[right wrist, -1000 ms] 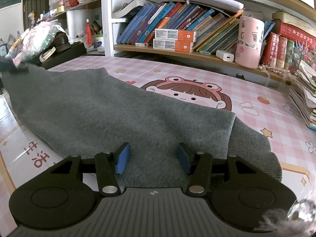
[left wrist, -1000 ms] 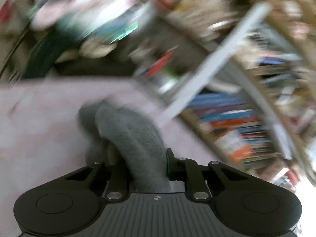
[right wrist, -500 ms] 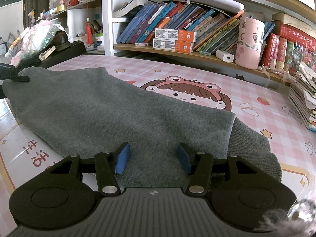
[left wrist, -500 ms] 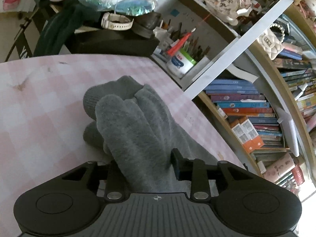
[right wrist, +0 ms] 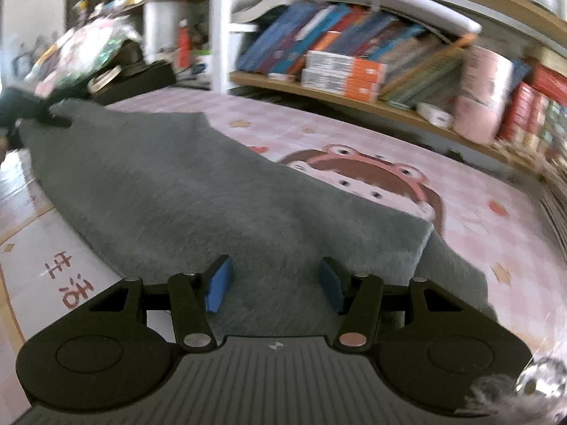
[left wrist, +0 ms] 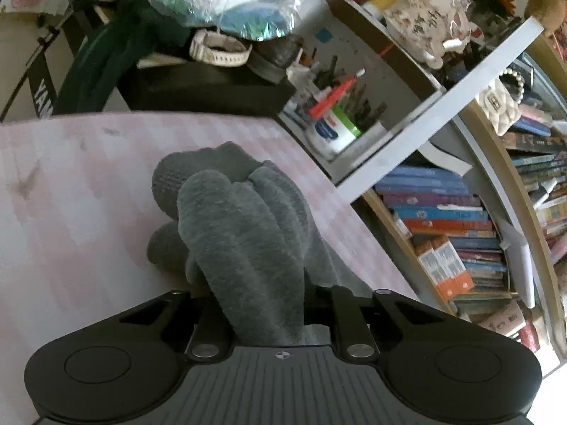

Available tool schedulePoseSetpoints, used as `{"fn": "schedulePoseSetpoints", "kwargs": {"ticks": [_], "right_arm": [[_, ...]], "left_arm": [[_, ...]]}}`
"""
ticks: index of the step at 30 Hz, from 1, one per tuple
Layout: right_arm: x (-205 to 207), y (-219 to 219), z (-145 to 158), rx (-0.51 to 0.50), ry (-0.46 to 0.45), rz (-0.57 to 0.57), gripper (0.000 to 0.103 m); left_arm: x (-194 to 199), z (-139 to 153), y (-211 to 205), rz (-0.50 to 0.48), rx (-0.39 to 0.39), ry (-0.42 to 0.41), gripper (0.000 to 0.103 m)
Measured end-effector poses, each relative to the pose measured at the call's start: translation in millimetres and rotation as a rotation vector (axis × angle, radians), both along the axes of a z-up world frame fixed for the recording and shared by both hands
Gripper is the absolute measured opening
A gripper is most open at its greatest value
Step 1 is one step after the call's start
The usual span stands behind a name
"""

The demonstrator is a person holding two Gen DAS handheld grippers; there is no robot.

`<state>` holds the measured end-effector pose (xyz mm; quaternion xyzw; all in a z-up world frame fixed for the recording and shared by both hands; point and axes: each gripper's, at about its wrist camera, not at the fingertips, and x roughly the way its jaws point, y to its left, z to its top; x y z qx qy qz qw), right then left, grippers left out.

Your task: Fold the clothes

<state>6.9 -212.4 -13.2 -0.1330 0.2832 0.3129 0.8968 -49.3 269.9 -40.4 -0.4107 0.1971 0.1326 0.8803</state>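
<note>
1. Where the left gripper (left wrist: pixel 264 304) reached over the pink checked bench (left wrist: pixel 71 212), its jaws were clamped on a bunched end of the grey garment (left wrist: pixel 244 233), which rose between them in thick rolls.
2. The right gripper (right wrist: pixel 274 283) hung over the near edge of the same garment (right wrist: pixel 184 191), its jaws standing apart with the blue pads (right wrist: pixel 219 283) clear of the cloth as far as the blurred view allowed.
3. The garment lay spread flat across the bench (right wrist: pixel 478 184), running from the right gripper toward the far left corner, where the left gripper (right wrist: pixel 35 111) held its end.
4. It partly covered a cartoon girl (right wrist: pixel 375 180) printed on the bench cover.
5. A ribbed cuff (right wrist: pixel 457 276) showed at the garment's right side.
6. Books (right wrist: pixel 340 56) filled the shelf behind the bench, with a pink cup (right wrist: pixel 485 92) beside them.
</note>
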Motion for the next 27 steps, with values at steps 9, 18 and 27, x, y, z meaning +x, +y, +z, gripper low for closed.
{"fn": "schedulePoseSetpoints", "kwargs": {"ticks": [9, 18, 27], "right_arm": [[19, 60, 28, -0.020, -0.125, 0.214, 0.058], [19, 85, 9, -0.101, -0.132, 0.374, 0.064], [29, 66, 1, 0.002, -0.036, 0.351, 0.064]], "left_arm": [[0, 0, 12, 0.017, -0.003, 0.016, 0.015], [0, 0, 15, -0.007, 0.011, 0.024, 0.015], [7, 40, -19, -0.031, 0.238, 0.013, 0.015]]}}
